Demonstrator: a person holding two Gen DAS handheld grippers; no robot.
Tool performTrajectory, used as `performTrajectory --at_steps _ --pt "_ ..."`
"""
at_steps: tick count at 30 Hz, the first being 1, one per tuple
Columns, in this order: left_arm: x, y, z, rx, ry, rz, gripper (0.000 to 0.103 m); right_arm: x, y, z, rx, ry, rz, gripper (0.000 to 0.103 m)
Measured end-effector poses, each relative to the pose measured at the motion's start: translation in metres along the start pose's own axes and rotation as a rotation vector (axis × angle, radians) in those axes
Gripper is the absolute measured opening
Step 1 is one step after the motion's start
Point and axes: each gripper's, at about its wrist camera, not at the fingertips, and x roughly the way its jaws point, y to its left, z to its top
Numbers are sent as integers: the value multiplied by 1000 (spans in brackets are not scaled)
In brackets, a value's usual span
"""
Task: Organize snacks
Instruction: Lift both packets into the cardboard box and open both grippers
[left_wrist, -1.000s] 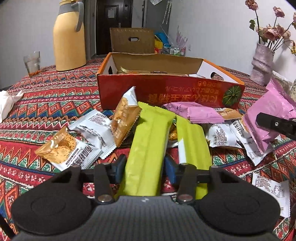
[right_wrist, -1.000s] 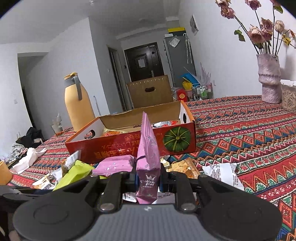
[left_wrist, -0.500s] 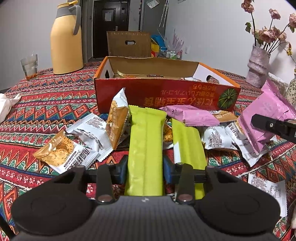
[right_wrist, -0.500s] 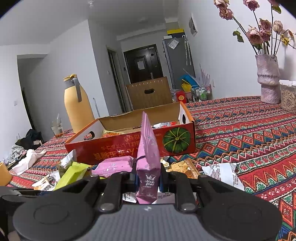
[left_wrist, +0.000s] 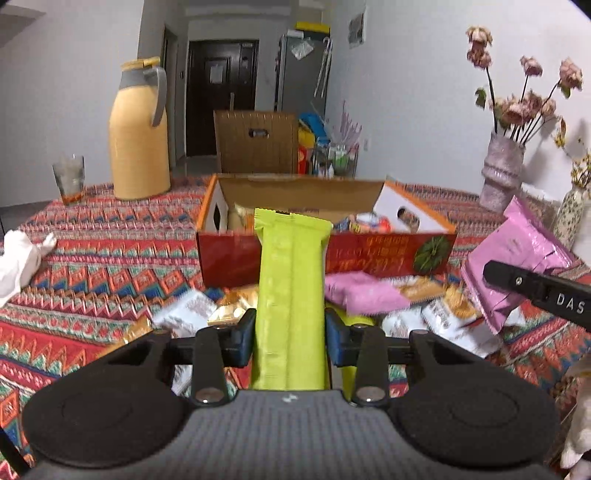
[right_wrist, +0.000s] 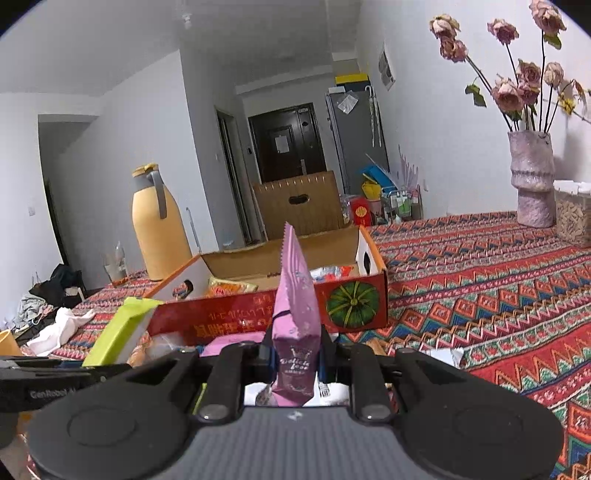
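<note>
My left gripper (left_wrist: 290, 334) is shut on a long lime-green snack pack (left_wrist: 291, 291), held lifted above the table, its far end in line with the open red cardboard box (left_wrist: 236, 258). My right gripper (right_wrist: 293, 360) is shut on a pink snack pouch (right_wrist: 295, 314) that stands upright, in front of the same red box (right_wrist: 229, 317). That pink pouch (left_wrist: 517, 251) also shows at the right of the left wrist view. Loose white, orange and pink packets (left_wrist: 369, 295) lie on the patterned cloth before the box. The box holds several snacks.
A yellow thermos jug (left_wrist: 138, 136) and a glass (left_wrist: 69, 179) stand at the back left. A pink vase with dried flowers (right_wrist: 532, 177) stands at the back right beside a woven container (right_wrist: 572, 214). A white crumpled cloth (left_wrist: 18, 258) lies at the left edge.
My left gripper has risen with the green pack, lifting it off the pile and towards the box. The right gripper with the pink pouch has stayed still.
</note>
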Motion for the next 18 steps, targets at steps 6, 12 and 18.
performTrajectory --at_steps 6,12,18 --pt "-13 -3 21 -4 -73 3 38 -7 8 15 -12 -42 1 19" --pt "-20 -4 45 -13 -133 9 38 -8 18 32 -30 -78 4 19" --pt "-14 -2 67 -25 -165 26 38 4 24 49 -44 -91 4 19"
